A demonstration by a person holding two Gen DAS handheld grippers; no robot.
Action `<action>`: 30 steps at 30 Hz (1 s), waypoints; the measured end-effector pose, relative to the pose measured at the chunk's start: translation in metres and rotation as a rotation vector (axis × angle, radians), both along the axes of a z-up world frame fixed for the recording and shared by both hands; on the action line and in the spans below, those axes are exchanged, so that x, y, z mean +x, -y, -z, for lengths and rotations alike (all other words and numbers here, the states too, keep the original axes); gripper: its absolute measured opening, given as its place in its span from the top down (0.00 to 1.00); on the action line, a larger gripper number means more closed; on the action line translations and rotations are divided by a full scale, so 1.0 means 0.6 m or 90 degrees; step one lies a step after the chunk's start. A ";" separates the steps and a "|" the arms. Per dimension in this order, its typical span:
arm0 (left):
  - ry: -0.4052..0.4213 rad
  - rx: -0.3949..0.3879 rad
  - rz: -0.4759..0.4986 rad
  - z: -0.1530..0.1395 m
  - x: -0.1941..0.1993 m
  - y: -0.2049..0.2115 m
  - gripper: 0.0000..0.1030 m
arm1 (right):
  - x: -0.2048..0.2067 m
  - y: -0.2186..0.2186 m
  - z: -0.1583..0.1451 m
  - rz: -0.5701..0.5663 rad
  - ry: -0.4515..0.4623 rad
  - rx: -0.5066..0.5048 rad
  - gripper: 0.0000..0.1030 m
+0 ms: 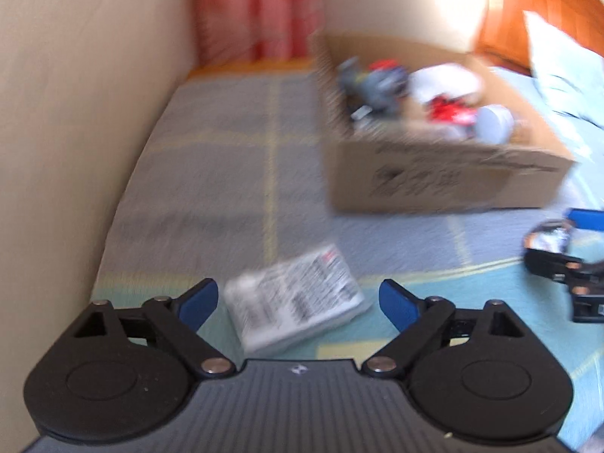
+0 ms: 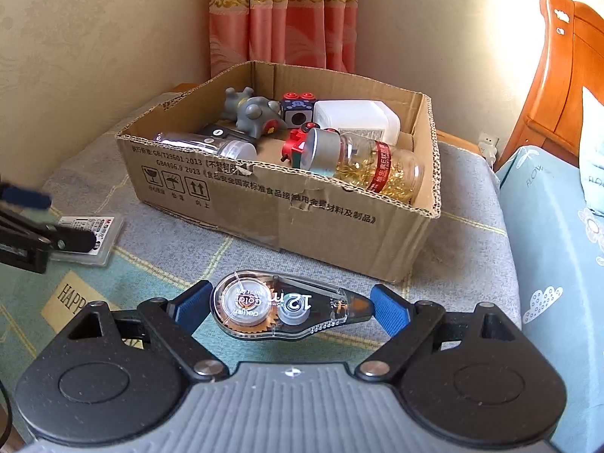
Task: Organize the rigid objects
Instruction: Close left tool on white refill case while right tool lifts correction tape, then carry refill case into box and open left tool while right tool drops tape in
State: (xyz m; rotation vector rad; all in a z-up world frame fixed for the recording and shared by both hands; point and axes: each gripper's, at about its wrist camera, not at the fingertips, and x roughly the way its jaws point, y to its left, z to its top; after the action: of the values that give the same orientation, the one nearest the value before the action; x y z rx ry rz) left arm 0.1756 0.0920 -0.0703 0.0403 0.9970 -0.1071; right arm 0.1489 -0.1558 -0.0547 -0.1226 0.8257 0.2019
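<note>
A flat white plastic case [image 1: 302, 317] with a printed label lies on the blanket between the fingers of my left gripper [image 1: 298, 300]. The blue pads stand clear of its edges, so this gripper is open. My right gripper [image 2: 290, 305] is shut on a clear correction tape dispenser [image 2: 279, 307], held lengthwise between the pads above the blanket. The right wrist view also shows the case [image 2: 100, 232] at the left under the left gripper [image 2: 53, 219]. In the blurred left wrist view the right gripper [image 1: 566, 260] sits at the right edge.
An open cardboard box [image 2: 302, 219] stands on the blanket and holds a grey toy, a capsule bottle [image 2: 377, 166], a white container and other items. A wall and pink curtain [image 2: 283, 19] lie behind. A wooden headboard [image 2: 558, 75] and a blue pillow [image 2: 547, 226] are at the right.
</note>
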 end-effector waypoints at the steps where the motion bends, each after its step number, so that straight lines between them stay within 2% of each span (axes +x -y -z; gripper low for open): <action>1: -0.016 -0.006 -0.022 0.007 0.001 -0.004 0.11 | 0.000 0.000 0.000 0.000 0.000 0.004 0.10; 4: -0.047 -0.029 -0.039 0.023 0.004 -0.006 0.10 | 0.003 -0.001 -0.001 -0.003 0.001 0.008 0.10; 8: -0.039 -0.047 -0.013 0.025 0.012 0.013 0.09 | 0.010 0.004 0.000 0.002 0.001 0.016 0.10; 15: -0.019 0.003 0.014 0.031 0.037 0.056 0.06 | 0.013 0.017 0.007 0.016 -0.005 0.018 0.10; 23: -0.012 0.002 -0.011 0.034 0.054 0.060 0.08 | 0.015 0.013 0.004 0.007 -0.002 0.016 0.10; 25: -0.004 0.003 -0.003 0.032 0.056 0.062 0.12 | 0.013 0.011 0.002 0.004 -0.001 0.018 0.10; 30: -0.013 0.011 0.014 0.031 0.056 0.060 0.13 | 0.006 0.009 -0.006 -0.005 0.006 0.013 0.10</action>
State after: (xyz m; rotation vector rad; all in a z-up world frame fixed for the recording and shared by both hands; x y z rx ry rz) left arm 0.2092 0.0561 -0.0890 0.0663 1.0188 -0.1185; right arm 0.1523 -0.1610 -0.0513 -0.1076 0.8132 0.2166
